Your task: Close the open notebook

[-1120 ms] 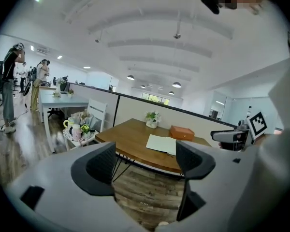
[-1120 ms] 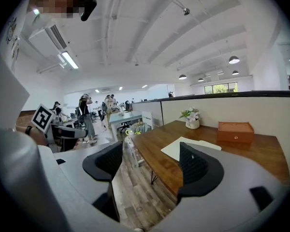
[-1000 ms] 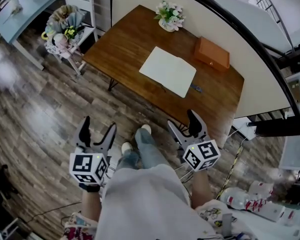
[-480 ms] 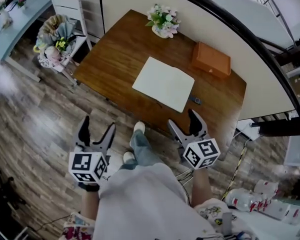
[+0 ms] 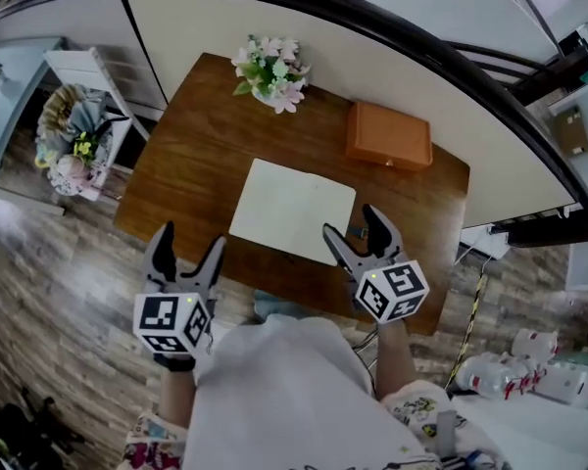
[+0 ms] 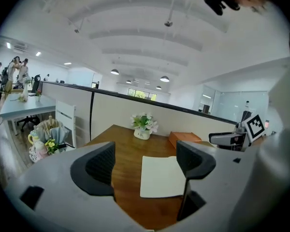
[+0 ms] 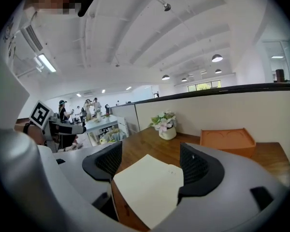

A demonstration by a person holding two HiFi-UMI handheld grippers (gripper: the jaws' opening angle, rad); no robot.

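Both grippers have come forward with the person since a second ago: they were out over the floor, short of the table, and now the left gripper [image 5: 191,243] hangs at the table's near edge while the right gripper [image 5: 352,224] sits over the near right corner of the notebook [image 5: 292,211] in the head view. Each one has its jaws spread wide with nothing clasped; in both gripper views the notebook shows through the gap, lying ahead on the wood and untouched. It is open and flat, its pale blank pages up, in the near middle of the brown wooden table [image 5: 181,155]. Beyond it to the right an orange box [image 5: 389,135] rests close to the cream partition [image 5: 402,62] that runs along the table's far side, and a white pot of flowers [image 5: 272,73] stands at the far left by the same partition. Grey-brown plank floor [image 5: 49,282] surrounds the table, and a white chair [image 5: 78,71] holding a wrapped bouquet [image 5: 69,135] stands off its left end. Farther back, the gripper views show an open office with ceiling lights, a pale desk and several people standing well away.
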